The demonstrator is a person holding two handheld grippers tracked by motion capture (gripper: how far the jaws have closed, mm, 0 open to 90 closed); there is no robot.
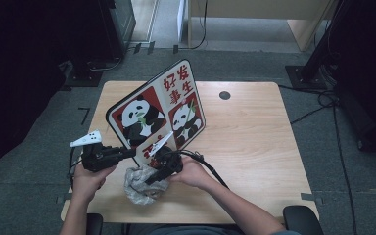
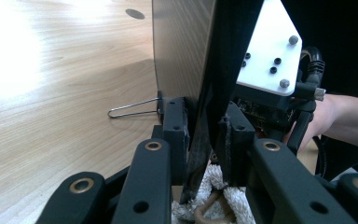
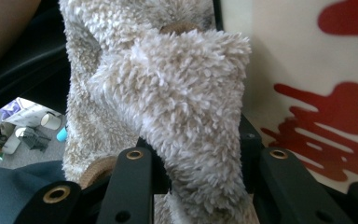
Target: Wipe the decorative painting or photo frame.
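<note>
A board [image 1: 156, 110] printed with pandas and red characters stands tilted on the wooden table [image 1: 254, 147]. My left gripper [image 1: 127, 152] is shut on the board's lower edge; in the left gripper view its jaws clamp the black rim [image 2: 205, 135], and the plain back face [image 2: 182, 46] rises above. A thin wire loop [image 2: 133, 108] sticks out from the back near the table. My right gripper [image 1: 152, 177] is shut on a fluffy grey cloth [image 1: 142, 188] just below the board. In the right gripper view the cloth [image 3: 182, 93] bulges between the jaws, and the board's printed face [image 3: 307, 70] is right behind it.
A round cable hole [image 1: 224, 95] lies in the table's far part. The right gripper's cable [image 1: 210, 169] trails across the near table. Dark equipment and cables [image 1: 323, 98] sit on the floor around the table. The right half of the table is bare wood.
</note>
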